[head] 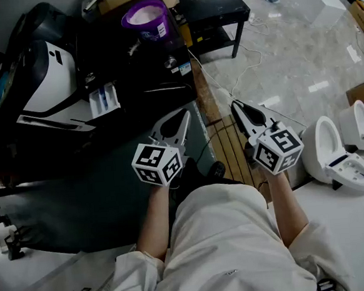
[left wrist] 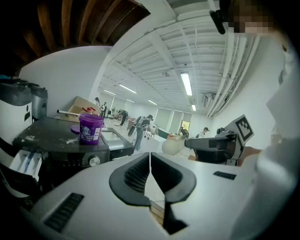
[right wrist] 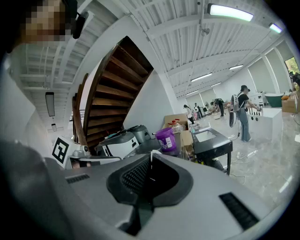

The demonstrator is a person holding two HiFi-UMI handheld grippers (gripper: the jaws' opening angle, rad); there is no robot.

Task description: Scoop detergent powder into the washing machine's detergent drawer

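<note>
Detergent tub (head: 146,19), with white powder showing inside, stands on the washer (head: 119,65), well ahead of both grippers. The drawer (head: 105,99) looks pulled out, nearer and to the left. The left gripper (head: 181,118) and the right gripper (head: 236,106) hang close to the person's body, jaws pressed together on nothing. Scooping seems not yet begun. The next move likely calls for a reach forward to the tub with parted jaws; no scoop can be made out.

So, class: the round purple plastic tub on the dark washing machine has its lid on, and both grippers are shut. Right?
No: the round purple plastic tub is open, white powder showing, in the head view. It does stand on the dark washing machine, and the left gripper and right gripper are shut.
</note>
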